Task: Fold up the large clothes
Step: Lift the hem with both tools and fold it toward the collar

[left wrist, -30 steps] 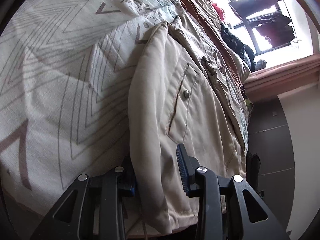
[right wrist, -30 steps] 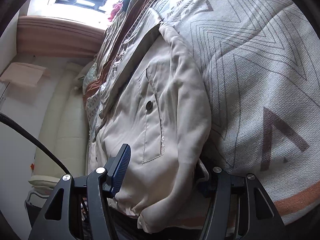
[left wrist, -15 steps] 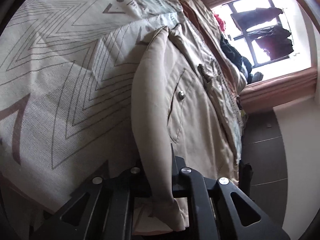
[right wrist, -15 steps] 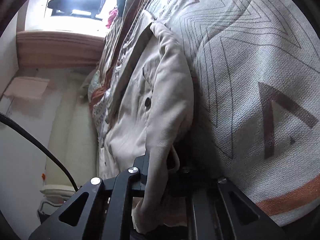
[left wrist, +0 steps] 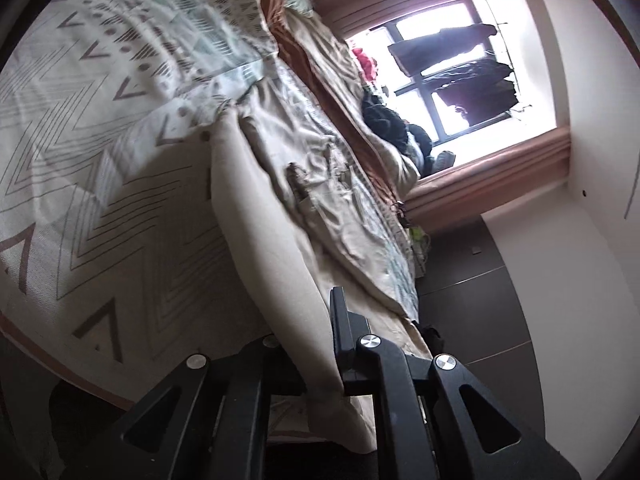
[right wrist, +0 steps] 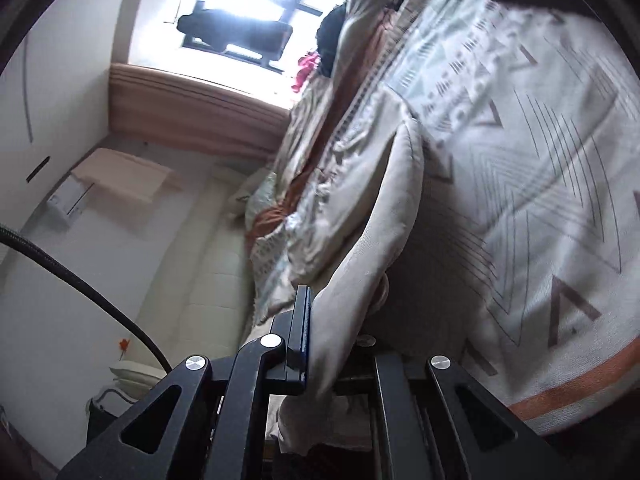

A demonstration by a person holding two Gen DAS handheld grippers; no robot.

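Note:
A beige buttoned shirt [left wrist: 276, 240] lies on a patterned bedspread [left wrist: 100, 184], its near edge pulled up off the bed. My left gripper [left wrist: 316, 344] is shut on one corner of that edge; the cloth runs taut from the jaws toward the far end. In the right wrist view the same beige shirt [right wrist: 384, 216] hangs in a raised fold, and my right gripper [right wrist: 328, 340] is shut on its other near corner. The chest pockets are hidden by the lifted fold.
The patterned bedspread [right wrist: 540, 168] has an orange border at its near edge. Crumpled bedding and dark clothes [left wrist: 396, 132] pile up by the bright window [left wrist: 452, 80]. Dark floor [left wrist: 480, 300] lies beside the bed; a black cable [right wrist: 80, 276] crosses the right view.
Both grippers went from open around the shirt's near edge to shut on it. Both then rose, lifting that edge off the bed; more window and wall now show.

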